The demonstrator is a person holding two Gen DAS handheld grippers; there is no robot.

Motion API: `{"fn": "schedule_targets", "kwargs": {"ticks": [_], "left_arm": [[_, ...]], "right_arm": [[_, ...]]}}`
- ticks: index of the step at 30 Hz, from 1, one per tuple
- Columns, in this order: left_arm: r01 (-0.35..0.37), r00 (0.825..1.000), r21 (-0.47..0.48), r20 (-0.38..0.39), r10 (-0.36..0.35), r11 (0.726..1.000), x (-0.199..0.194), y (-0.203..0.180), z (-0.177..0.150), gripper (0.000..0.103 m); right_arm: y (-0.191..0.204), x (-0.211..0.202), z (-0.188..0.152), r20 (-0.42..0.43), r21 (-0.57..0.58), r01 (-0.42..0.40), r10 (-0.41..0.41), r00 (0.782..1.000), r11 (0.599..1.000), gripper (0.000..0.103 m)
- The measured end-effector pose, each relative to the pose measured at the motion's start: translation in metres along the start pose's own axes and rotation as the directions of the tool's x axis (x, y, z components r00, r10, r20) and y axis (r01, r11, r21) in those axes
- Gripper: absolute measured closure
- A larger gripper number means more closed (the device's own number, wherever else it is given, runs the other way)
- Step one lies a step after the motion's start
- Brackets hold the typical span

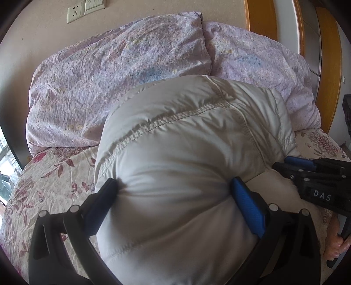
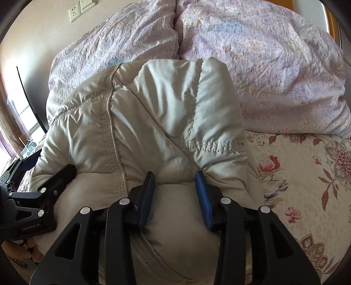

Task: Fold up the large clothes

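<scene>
A puffy off-white padded jacket [image 1: 179, 140] lies bunched on the floral bed sheet [image 1: 50, 175]; it also fills the middle of the right wrist view [image 2: 153, 114]. My left gripper [image 1: 173, 186] has its jaws wide apart with a thick fold of the jacket bulging between them, pressed on both sides. My right gripper [image 2: 174, 176] is closed on another thick fold of the jacket, its blue pads squeezing the padding. The right gripper shows in the left wrist view [image 1: 311, 173] at the right edge; the left gripper shows in the right wrist view [image 2: 54, 177] at the left.
A crumpled lilac duvet [image 1: 122, 74] is heaped against the wall behind the jacket, also in the right wrist view [image 2: 274, 65]. A wall socket [image 1: 75, 13] and a wooden door frame [image 1: 329, 65] are behind. A window [image 2: 19, 122] is at the left.
</scene>
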State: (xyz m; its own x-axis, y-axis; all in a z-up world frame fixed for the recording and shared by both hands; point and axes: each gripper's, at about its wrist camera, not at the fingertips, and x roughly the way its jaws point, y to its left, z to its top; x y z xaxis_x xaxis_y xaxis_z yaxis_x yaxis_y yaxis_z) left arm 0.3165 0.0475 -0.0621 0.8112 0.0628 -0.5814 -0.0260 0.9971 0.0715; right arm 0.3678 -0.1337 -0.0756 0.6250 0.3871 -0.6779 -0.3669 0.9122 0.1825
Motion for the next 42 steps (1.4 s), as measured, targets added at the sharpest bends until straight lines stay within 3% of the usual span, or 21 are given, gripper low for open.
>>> {"fn": "schedule_targets", "kwargs": {"ticks": [6,11,14,16,18,22,31,42], "left_arm": [[-0.035,0.999,0.012,0.005,0.035,0.999,0.002,-0.005,-0.001,0.002],[-0.043,0.999,0.025,-0.004,0.044,0.999,-0.006,-0.006,0.003,0.002],[-0.051,0.999,0.015,0.0,0.051,0.999,-0.022,-0.005,0.003,0.002],[-0.057,0.998,0.017,0.004,0.057,0.998,-0.036,-0.004,0.0,0.002],[-0.071,0.997,0.024,0.006,0.071,0.997,-0.052,-0.004,-0.004,0.002],[-0.063,0.997,0.0,-0.033,0.063,0.998,-0.083,0.004,-0.019,0.002],[-0.066,0.998,-0.045,-0.02,0.065,0.997,-0.156,0.014,-0.067,0.002],[-0.029,0.996,-0.092,-0.082,0.022,0.995,-0.191,0.016,-0.1,0.002]], "right_arm": [[-0.008,0.01,0.001,-0.006,0.035,-0.036,0.037,0.999,0.999,0.063],[-0.012,-0.008,0.0,0.001,0.074,-0.043,0.043,0.999,0.996,0.06],[-0.011,-0.036,-0.003,0.02,0.095,-0.024,0.022,1.0,0.995,0.042],[-0.007,-0.058,-0.008,0.051,0.093,0.0,-0.005,0.999,0.996,0.012],[-0.002,-0.081,-0.017,0.069,0.09,0.028,-0.034,0.997,0.996,0.002],[0.007,-0.115,-0.037,0.052,0.099,0.125,-0.131,0.99,0.987,0.001],[0.013,-0.159,-0.087,0.059,0.157,0.042,-0.051,0.997,0.987,0.001],[0.038,-0.185,-0.125,0.064,0.121,0.081,-0.089,0.994,0.989,0.001]]}}
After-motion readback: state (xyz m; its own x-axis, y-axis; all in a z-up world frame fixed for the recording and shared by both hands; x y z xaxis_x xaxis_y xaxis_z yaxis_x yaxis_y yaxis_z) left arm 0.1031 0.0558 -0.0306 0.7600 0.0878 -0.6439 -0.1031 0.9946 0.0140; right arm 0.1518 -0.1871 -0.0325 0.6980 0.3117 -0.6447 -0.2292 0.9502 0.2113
